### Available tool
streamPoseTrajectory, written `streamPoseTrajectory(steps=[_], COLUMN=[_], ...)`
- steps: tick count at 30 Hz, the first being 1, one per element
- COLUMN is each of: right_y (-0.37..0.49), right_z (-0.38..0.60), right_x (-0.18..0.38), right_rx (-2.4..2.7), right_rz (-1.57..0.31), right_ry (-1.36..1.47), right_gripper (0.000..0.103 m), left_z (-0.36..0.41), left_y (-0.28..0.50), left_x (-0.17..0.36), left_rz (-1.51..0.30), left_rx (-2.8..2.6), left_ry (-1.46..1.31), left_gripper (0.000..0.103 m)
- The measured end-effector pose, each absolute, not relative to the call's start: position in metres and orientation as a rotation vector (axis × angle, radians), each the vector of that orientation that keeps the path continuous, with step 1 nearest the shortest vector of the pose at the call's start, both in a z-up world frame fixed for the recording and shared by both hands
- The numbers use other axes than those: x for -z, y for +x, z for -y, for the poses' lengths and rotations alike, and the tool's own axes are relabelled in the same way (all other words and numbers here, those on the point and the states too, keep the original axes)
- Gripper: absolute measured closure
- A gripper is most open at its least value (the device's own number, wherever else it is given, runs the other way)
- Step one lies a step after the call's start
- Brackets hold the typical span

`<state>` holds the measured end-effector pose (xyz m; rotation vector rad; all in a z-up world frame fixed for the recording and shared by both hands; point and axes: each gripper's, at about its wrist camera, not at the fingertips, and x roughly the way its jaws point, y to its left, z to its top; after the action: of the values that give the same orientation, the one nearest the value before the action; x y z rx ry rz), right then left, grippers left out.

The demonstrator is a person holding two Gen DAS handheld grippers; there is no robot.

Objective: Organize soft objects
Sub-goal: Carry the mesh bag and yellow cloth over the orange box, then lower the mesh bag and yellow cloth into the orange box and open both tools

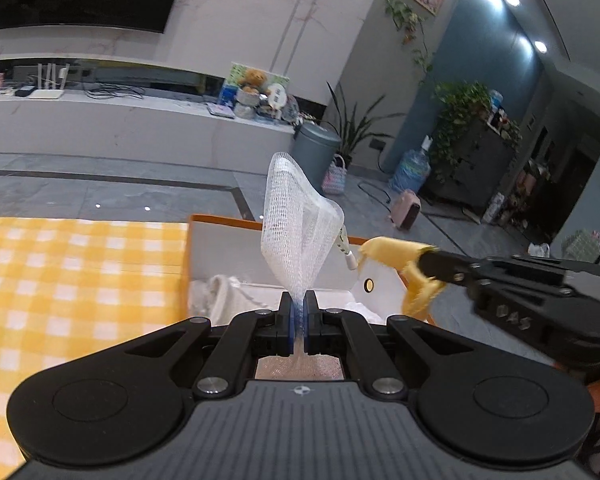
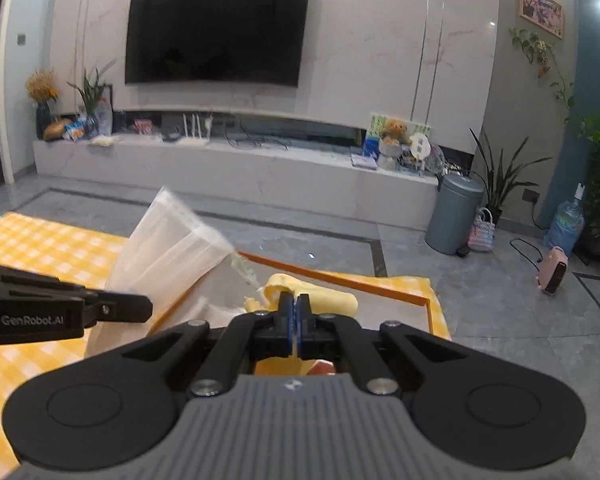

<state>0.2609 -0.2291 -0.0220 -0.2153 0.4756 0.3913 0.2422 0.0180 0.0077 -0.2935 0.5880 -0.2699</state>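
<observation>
left tongs [image 1: 299,312] clamp white mesh bag [image 1: 298,216], upright above orange-rimmed white box [image 1: 228,222] | right tongs [image 2: 295,314] clamp soft yellow cloth [image 2: 320,296], over box's right side | both near

Home living room: wall television [image 2: 218,32], houseplants [image 1: 466,120], framed picture [image 2: 541,10].

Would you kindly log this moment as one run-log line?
left gripper: shut on mesh | right gripper: shut on yellow cloth | both over box
</observation>
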Motion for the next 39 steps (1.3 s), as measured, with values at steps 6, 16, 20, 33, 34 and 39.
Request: streamPoseTrajectory(steps=[6,16,20,33,34,39], right_y=[0.300,0.353,0.358,0.355,0.351,0.335], right_z=[0.227,0.229,0.226,0.233,0.235,0.244], right_x=[0.058,0.098,0.111,0.106,0.103,0.082], right_rx=[-0.362,-0.319,-0.321,-0.282,-0.274,-0.260], right_rz=[-0.559,-0.661,-0.692,-0.677,-0.666,-0.628], right_ry=[-0.283,-0.331,-0.355,-0.354,-0.346,-0.308], right_gripper=[0.103,0.103,0.103,0.065,0.063,0.054], left_z=[-0.002,0.014,0.014,0.015,0.016,0.019], left_y=[0.275,0.310,0.312,0.300,0.300,0.281], left_x=[0.015,0.052,0.061,0.044,0.038,0.016], left_rz=[-0.645,-0.745,-0.772,-0.729,-0.712,-0.633], left_rx=[0.302,0.308,0.303,0.272,0.266,0.234], left_ry=[-0.278,-0.219,-0.220,-0.198,-0.192,-0.145], left_gripper=[0.099,0.099,0.099,0.052,0.048,0.033])
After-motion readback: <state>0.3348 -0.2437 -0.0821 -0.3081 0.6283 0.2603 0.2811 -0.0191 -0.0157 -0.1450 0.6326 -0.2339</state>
